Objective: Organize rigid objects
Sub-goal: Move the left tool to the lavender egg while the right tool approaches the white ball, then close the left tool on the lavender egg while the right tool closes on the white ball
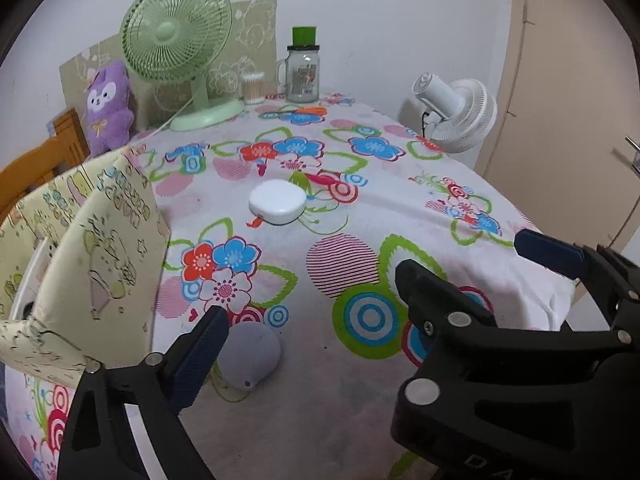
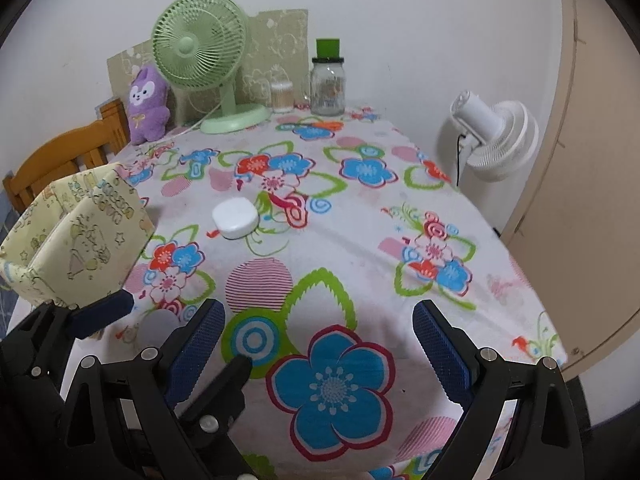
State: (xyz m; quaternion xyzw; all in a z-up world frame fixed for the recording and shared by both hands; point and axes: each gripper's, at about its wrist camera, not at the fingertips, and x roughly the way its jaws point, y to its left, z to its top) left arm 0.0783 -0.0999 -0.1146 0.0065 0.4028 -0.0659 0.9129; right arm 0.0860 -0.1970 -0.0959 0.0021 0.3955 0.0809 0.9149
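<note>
Round case [image 1: 277, 202] on tablecloth [image 1: 360, 360], right of box [image 1: 100, 240].

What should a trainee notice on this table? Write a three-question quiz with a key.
1. True or false: the white rounded plastic case lies inside the pale yellow patterned fabric box.
2. What stands nearest the clear glass jar with a green lid? A purple plush toy; B clear tub of cotton swabs; C white fan.
3. Fill in: the right gripper has its jaws ____.
Key: 1 false, it lies on the flowered tablecloth; 2 B; 3 open.
</note>
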